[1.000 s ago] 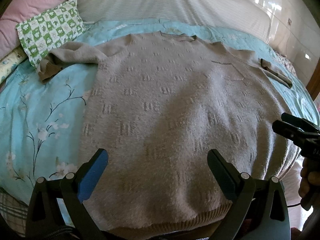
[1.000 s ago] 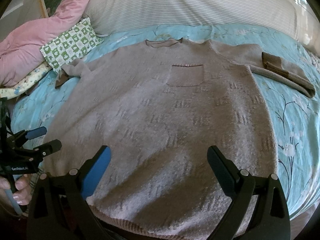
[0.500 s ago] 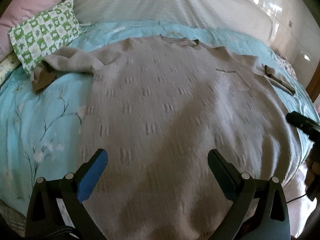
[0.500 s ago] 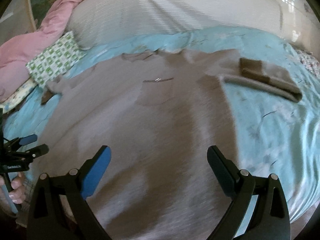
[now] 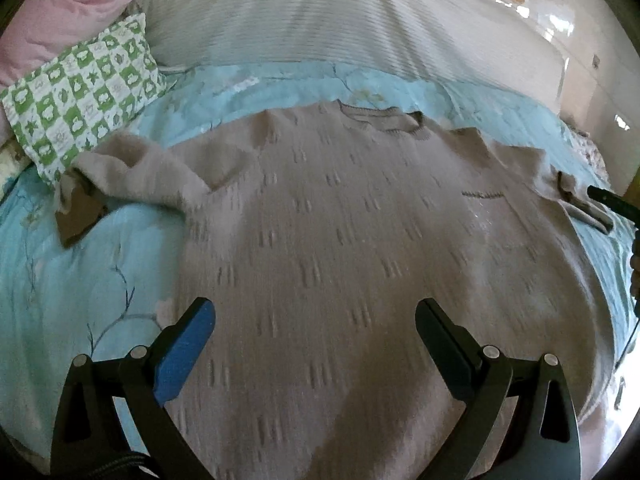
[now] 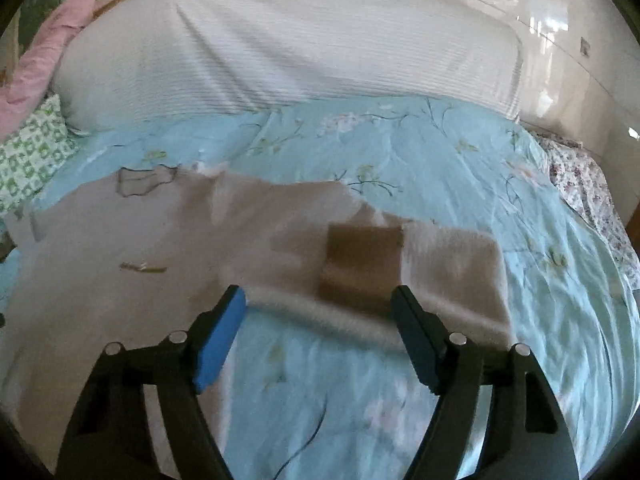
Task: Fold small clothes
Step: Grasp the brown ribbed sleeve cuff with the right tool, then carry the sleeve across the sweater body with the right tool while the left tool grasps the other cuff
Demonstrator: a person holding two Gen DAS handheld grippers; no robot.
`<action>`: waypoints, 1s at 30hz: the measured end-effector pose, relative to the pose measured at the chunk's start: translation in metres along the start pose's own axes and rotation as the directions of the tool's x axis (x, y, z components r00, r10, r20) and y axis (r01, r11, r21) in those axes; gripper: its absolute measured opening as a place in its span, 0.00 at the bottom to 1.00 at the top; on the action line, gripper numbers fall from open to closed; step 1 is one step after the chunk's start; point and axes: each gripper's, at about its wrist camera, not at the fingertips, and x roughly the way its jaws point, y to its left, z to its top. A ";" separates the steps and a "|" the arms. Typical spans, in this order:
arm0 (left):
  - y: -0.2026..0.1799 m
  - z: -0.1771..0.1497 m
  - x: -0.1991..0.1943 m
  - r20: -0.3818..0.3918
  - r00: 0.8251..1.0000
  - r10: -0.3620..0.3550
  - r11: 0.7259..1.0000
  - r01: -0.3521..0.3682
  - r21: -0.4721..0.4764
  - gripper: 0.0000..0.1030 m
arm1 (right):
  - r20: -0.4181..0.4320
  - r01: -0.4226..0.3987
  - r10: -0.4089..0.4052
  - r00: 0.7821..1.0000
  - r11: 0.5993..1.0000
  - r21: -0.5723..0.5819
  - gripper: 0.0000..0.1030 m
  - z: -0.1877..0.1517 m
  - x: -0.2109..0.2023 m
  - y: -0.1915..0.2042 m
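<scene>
Beige knit filled most of what your left camera saw: the sweater (image 5: 340, 248) lay spread flat, front up, on the pale blue floral bedspread (image 5: 80, 280), its neckline toward the white striped headboard cushion (image 5: 320, 20). Your left gripper (image 5: 314, 344) hovered over the sweater's lower body with its jaws spread wide and nothing between them. Off to the left, one sleeve (image 5: 132, 168) was bunched near a green-and-white checked pillow (image 5: 84, 84), its darker brown cuff (image 5: 76, 216) turned out on the bedspread. A pink quilt (image 5: 60, 12) sat behind that pillow.

Over on your right side, you had the right gripper (image 6: 318, 320) pointed at the other sleeve (image 6: 440, 264), which stretched out across the bedspread away from the sweater's body. Its jaws had just been closing in a little, yet they stood apart, one tip just left of the dark brown cuff band (image 6: 362, 264) and one just right of it; the pads were not pressing on the fabric. That view was blurred, so I couldn't tell you whether the tips touched the knit. The chest pocket edge (image 6: 142, 267) showed to the left of the gripper. A floral sheet (image 6: 588, 184) peeked out at the bed's far right edge.
</scene>
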 end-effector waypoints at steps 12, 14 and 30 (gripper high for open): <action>0.016 0.015 0.031 -0.048 0.999 -0.009 0.999 0.006 -0.050 0.98 | -0.157 0.049 -0.050 0.986 0.999 -0.011 0.13 -0.002 0.070 -0.020; 0.019 0.015 0.032 -0.050 0.999 -0.004 0.999 0.002 -0.054 0.97 | -0.125 0.017 -0.011 0.992 0.999 0.050 0.13 -0.001 0.059 -0.023; 0.047 0.001 0.010 -0.022 1.000 -0.019 0.994 0.017 -0.111 0.98 | -0.013 -0.640 0.647 0.762 0.757 0.130 0.12 0.037 0.014 0.179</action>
